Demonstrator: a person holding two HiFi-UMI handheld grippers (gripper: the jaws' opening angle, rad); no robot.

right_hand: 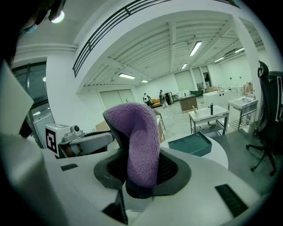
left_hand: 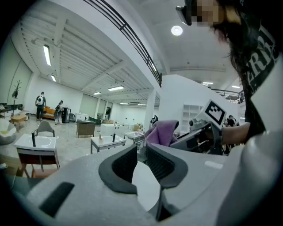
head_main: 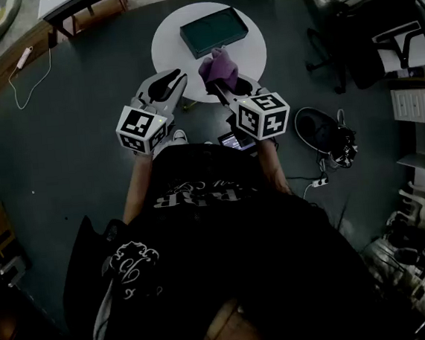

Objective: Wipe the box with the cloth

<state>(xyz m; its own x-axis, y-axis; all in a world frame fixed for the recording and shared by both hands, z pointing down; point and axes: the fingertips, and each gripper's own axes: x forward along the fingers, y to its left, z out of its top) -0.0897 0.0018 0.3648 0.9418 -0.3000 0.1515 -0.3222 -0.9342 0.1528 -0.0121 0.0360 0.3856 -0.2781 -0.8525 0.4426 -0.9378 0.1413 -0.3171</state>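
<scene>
Left gripper (left_hand: 140, 153) was held with its jaws a narrow gap apart, nothing between them. Just to its right, the right gripper (right_hand: 140, 173) was clamped on the purple cloth (right_hand: 138, 141), which stood up out of the jaws. The dark green box (right_hand: 194, 144) lay ahead of that gripper on the round white table (head_main: 175, 57), beyond the cloth and apart from it. Print on the person's shirt (head_main: 200, 196) was not legible.

Setting: large open-plan workspace, lab or office hall. Evidence: high white beamed ceiling (right_hand: 177, 39) with strip lights (left_hand: 47, 54); white desks (right_hand: 208, 114) beyond round white table (head_main: 172, 57); black office chair (right_hand: 268, 110) right of it.
</scene>
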